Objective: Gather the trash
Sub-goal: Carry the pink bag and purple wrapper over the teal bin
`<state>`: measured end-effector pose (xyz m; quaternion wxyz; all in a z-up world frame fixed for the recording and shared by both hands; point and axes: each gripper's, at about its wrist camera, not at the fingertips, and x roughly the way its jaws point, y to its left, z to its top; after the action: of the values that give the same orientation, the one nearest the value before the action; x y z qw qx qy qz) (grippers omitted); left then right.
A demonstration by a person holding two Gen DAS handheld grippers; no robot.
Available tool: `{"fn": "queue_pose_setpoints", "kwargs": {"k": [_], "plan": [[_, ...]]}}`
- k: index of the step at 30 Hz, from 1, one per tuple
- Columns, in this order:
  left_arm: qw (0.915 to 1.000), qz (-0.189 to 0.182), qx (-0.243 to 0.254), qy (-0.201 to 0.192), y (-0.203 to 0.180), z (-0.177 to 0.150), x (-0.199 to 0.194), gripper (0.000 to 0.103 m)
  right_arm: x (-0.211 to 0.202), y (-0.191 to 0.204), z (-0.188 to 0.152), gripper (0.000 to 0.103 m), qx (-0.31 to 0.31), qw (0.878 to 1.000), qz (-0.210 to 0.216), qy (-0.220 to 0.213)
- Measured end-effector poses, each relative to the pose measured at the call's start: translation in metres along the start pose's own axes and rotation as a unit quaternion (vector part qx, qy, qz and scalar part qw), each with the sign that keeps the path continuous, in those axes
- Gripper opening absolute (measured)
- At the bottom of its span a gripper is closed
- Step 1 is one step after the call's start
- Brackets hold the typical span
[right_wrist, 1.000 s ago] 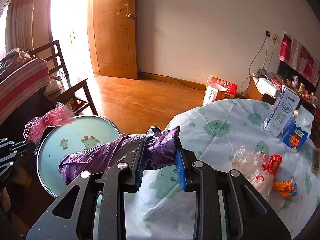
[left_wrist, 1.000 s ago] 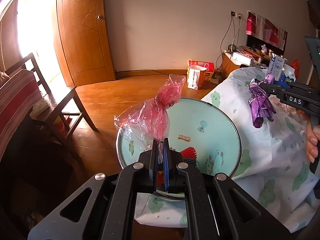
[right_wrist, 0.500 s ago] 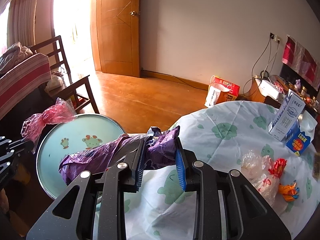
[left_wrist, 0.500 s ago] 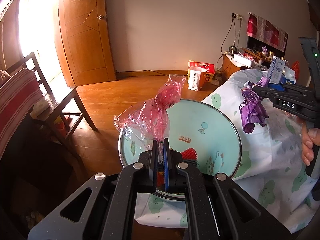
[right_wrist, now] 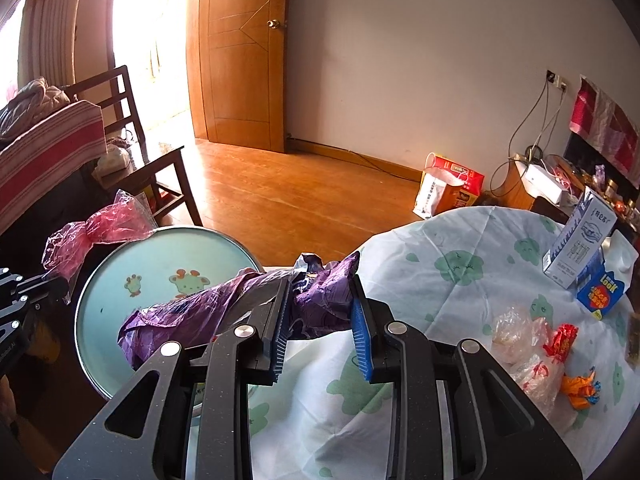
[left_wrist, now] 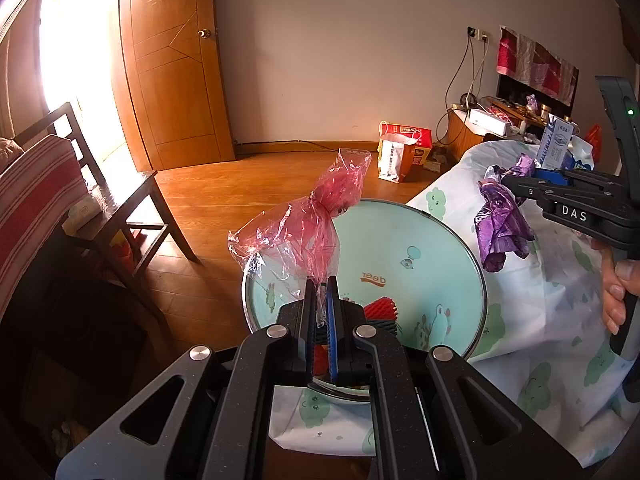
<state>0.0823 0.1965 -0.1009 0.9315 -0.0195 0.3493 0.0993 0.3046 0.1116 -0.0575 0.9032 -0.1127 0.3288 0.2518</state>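
Trash carried to tray [left_wrist: 448,236].
Left gripper [left_wrist: 320,300] clenches red bag [left_wrist: 308,220]; right gripper [right_wrist: 320,316] grips purple wrapper [right_wrist: 224,304] beside the tray; likely next: release over it.

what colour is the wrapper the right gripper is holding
Purple, crinkled and shiny. The wrapper shows best in the right wrist view, clamped in the right gripper.
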Motion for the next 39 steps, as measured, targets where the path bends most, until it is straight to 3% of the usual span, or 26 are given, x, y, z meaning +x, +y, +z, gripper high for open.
{"fn": "queue_pose_setpoints", "kwargs": {"k": [34, 39], "plan": [[1.0, -0.002, -0.001, 0.0, 0.0, 0.001, -0.001, 0.004, 0.003, 0.012, -0.001, 0.029, -0.01, 1.0, 0.011, 0.003], [1.0, -0.004, -0.001, 0.001, 0.0, 0.001, -0.001, 0.007, 0.006, 0.016, 0.0, 0.031, -0.013, 0.999, 0.032, 0.012]]}}
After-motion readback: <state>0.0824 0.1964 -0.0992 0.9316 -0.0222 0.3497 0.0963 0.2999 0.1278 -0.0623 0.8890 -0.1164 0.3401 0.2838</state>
